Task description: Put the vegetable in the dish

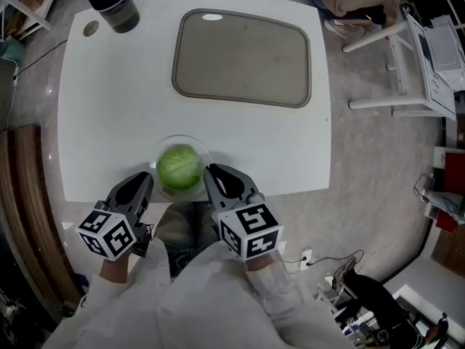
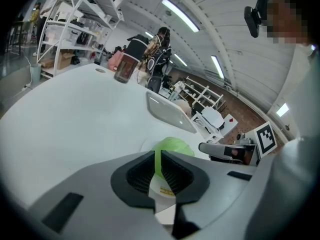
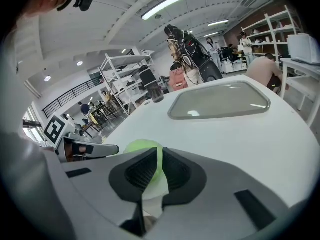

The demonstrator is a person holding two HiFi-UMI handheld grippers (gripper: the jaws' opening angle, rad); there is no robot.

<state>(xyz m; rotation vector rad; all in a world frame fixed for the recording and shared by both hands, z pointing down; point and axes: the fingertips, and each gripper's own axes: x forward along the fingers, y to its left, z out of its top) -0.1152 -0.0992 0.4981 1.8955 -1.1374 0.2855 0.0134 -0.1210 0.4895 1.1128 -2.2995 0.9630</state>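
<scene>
A dark cup (image 1: 112, 2) stands at the far left corner of the white table (image 1: 109, 122). By the near edge, the left gripper (image 1: 148, 179) has its jaws almost together, with only a slit between them. They seem to pinch the left rim of the clear dish (image 1: 182, 137), though the view there is poor. The cabbage (image 1: 179, 167) sits in the dish. The right gripper (image 1: 209, 173) is just as narrow, with its jaws at the right rim. Beyond lies a grey tray (image 1: 243, 57), well apart.
</scene>
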